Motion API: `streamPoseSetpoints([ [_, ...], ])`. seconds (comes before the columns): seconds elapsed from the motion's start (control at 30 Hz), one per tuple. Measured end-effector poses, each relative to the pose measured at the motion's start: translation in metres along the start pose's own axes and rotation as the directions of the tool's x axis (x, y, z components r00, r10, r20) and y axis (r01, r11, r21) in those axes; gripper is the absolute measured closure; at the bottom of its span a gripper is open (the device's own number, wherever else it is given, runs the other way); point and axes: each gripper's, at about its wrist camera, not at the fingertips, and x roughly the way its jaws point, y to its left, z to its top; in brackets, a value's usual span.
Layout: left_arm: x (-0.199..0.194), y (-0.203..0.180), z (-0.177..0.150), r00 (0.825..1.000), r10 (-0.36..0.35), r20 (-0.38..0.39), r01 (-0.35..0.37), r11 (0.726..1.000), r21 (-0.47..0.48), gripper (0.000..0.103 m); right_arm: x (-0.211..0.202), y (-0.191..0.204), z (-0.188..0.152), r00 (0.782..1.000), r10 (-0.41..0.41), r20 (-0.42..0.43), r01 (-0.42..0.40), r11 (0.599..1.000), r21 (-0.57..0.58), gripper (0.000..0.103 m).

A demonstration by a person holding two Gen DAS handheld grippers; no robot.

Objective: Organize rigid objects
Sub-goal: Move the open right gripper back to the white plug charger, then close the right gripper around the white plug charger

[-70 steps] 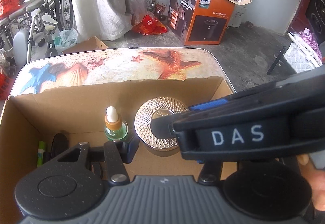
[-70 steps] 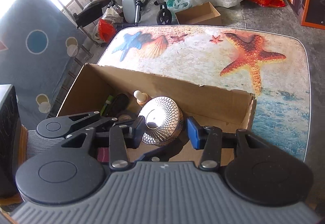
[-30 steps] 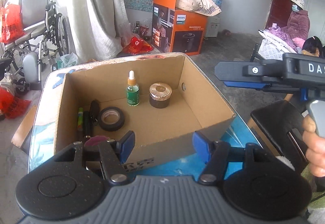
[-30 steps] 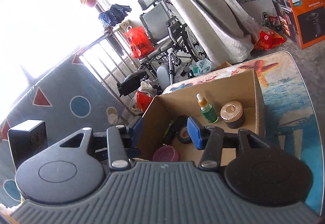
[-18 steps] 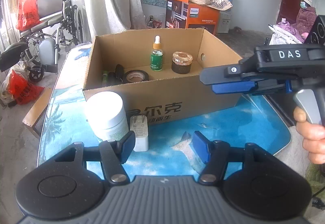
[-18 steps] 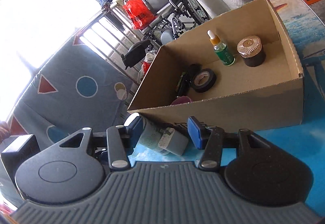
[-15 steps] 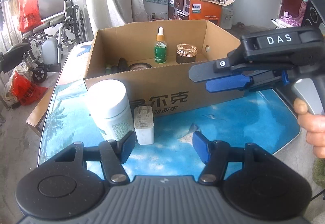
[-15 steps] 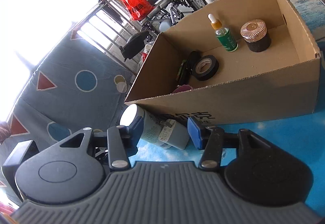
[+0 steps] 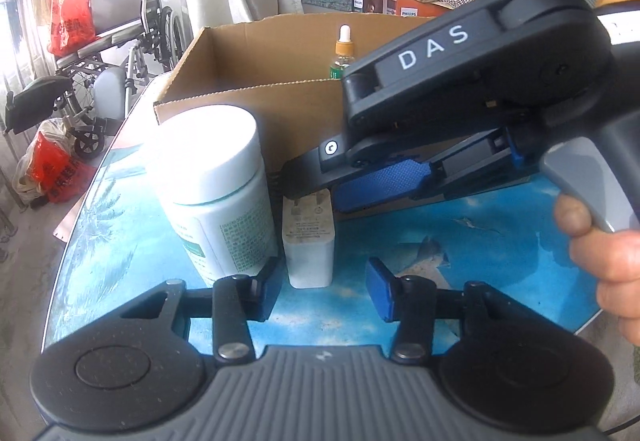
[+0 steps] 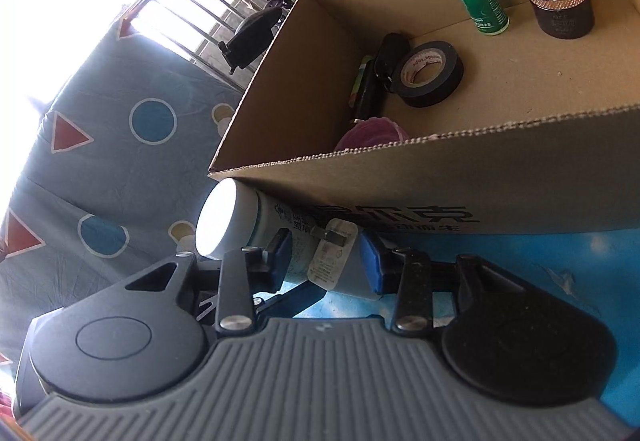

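A white charger plug (image 9: 308, 241) stands on the blue table (image 9: 480, 241) beside a white lidded jar (image 9: 208, 177), both in front of the cardboard box (image 9: 248, 109). My left gripper (image 9: 324, 289) is low over the table with its jaws closing; the plug sits just ahead of them, nearer the left finger, untouched. My right gripper (image 10: 326, 261), rolled onto its side, reaches in from the right. Its jaws are also closing, and the plug (image 10: 332, 261) lies between them in front of the jar (image 10: 232, 221). I see no firm press on it.
The box (image 10: 440, 193) holds a green dropper bottle (image 10: 480, 1), a dark jar with a gold lid (image 10: 560, 1), a roll of black tape (image 10: 428, 75), dark slim items (image 10: 376, 81) and something pink (image 10: 372, 133). A hand (image 9: 600, 249) holds the right gripper. A wheelchair (image 9: 112, 41) stands beyond the table.
Both grippers came down from above the box to the table in front of it, close to the jar and plug. Both pairs of jaws stand narrower than before.
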Motion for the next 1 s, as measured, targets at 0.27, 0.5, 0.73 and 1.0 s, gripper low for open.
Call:
streamPoseSetpoints([
  [0.27, 0.007, 0.004, 0.003, 1.000, -0.003, 0.004, 0.003, 0.999, -0.038, 0.067, 0.014, 0.002, 0.000, 0.999, -0.027, -0.022, 0.028, 1.000, 0.007, 0.070],
  [0.5, 0.008, -0.003, 0.002, 1.000, -0.026, 0.005, 0.026, 1.000, -0.010, 0.069, 0.008, -0.008, -0.005, 0.999, -0.037, -0.039, 0.038, 0.999, 0.034, 0.074],
  [0.73, 0.008, -0.014, 0.002, 0.998, -0.059, 0.000, 0.059, 0.998, 0.025, 0.069, -0.011, -0.020, -0.010, 0.998, -0.051, -0.035, 0.052, 0.997, 0.051, 0.074],
  [1.0, 0.015, -0.015, 0.008, 0.999, -0.052, 0.001, 0.052, 0.998, 0.041, 0.068, -0.019, -0.024, -0.011, 0.999, -0.043, -0.021, 0.045, 0.997, 0.058, 0.073],
])
